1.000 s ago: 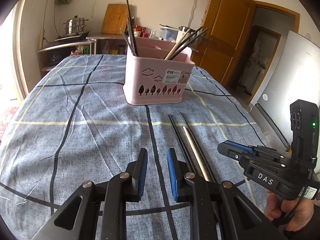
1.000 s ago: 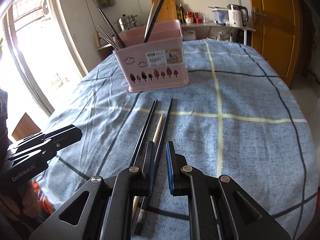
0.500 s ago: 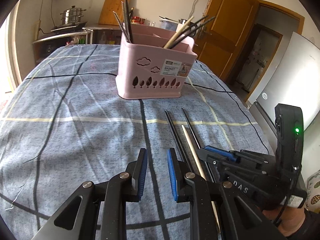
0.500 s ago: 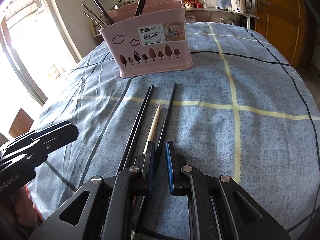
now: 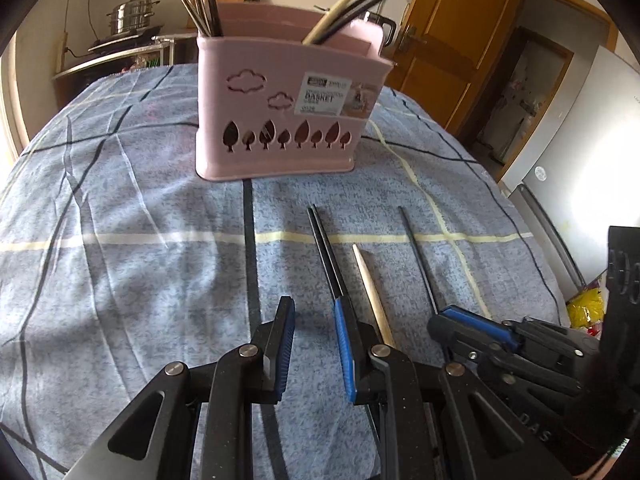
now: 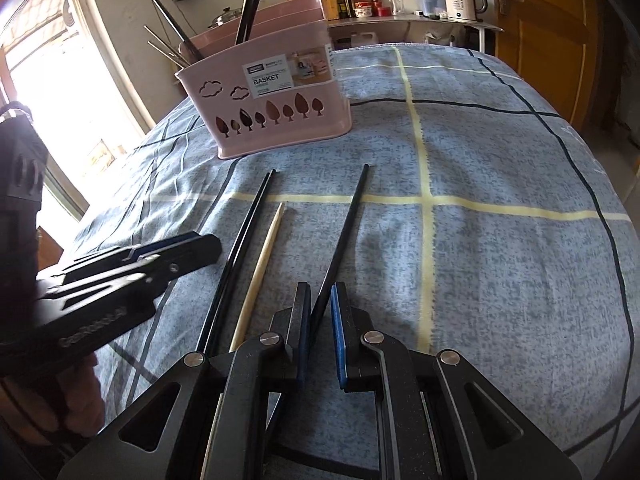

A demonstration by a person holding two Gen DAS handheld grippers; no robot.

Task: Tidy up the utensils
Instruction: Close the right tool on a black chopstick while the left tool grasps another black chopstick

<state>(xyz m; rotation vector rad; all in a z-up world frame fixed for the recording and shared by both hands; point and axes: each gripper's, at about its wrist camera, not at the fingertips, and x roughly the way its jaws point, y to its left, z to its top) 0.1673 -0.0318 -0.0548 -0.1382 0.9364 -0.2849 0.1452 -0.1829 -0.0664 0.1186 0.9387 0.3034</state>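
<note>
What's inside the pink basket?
Chopsticks poke out of the pink basket: metal and dark ones on one side, a pale one with dark ones opposite. Its walls hide their lower ends.

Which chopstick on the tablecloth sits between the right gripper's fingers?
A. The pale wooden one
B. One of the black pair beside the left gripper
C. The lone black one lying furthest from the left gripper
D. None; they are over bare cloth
C: in the right wrist view the lone black chopstick runs back between the fingers of the right gripper, while the pale wooden chopstick and the black pair lie clear of them.
</note>
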